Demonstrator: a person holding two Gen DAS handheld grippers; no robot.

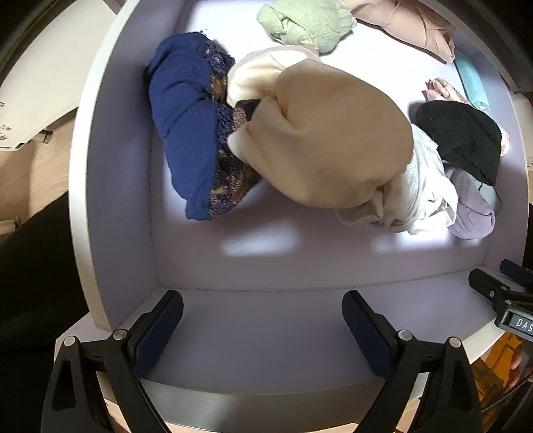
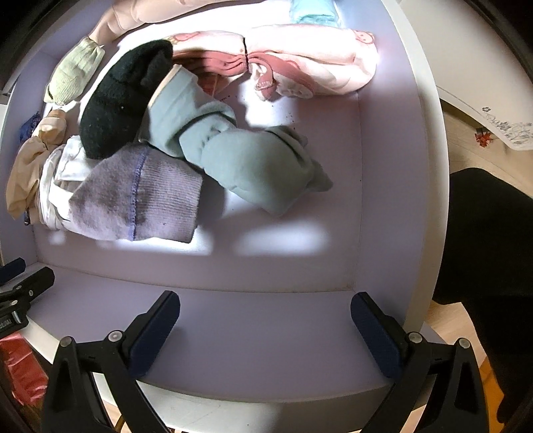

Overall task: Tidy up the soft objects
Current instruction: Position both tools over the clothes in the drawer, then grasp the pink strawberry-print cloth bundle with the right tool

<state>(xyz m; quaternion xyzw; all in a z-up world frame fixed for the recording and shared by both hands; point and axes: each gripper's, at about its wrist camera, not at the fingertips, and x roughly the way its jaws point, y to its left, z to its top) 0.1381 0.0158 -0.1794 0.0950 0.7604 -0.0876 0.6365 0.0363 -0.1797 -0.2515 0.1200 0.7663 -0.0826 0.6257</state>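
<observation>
Two tools hang over a white drawer (image 1: 110, 166) with a pale lilac floor, each with its padded fingers spread wide and gripping nothing.

Seen from the left tool (image 1: 263, 333), a navy knit piece (image 1: 183, 133) lies at centre left against the drawer's left wall. Touching its right edge is a large cream bundle (image 1: 333, 140) in the middle of the frame. Above it, at the top centre, sits a pale green knit (image 1: 306, 23), with a dusty pink garment (image 1: 416, 26) in the upper right corner. Right of the cream bundle come a white cloth (image 1: 423, 193), a black knit (image 1: 466, 140) and a lilac sock (image 1: 473, 213) at the right edge.

From the right tool (image 2: 266, 333), the cream bundle shows at the far left, then the lilac sock (image 2: 140, 200) low in the pile, with the black knit (image 2: 120, 100) above it. A grey-green fleece piece (image 2: 253, 160) lies at centre, touching both. A pink patterned garment (image 2: 299, 66) stretches across the upper right, apart from the fleece. A dark sleeve (image 2: 493, 239) fills the right edge.
</observation>
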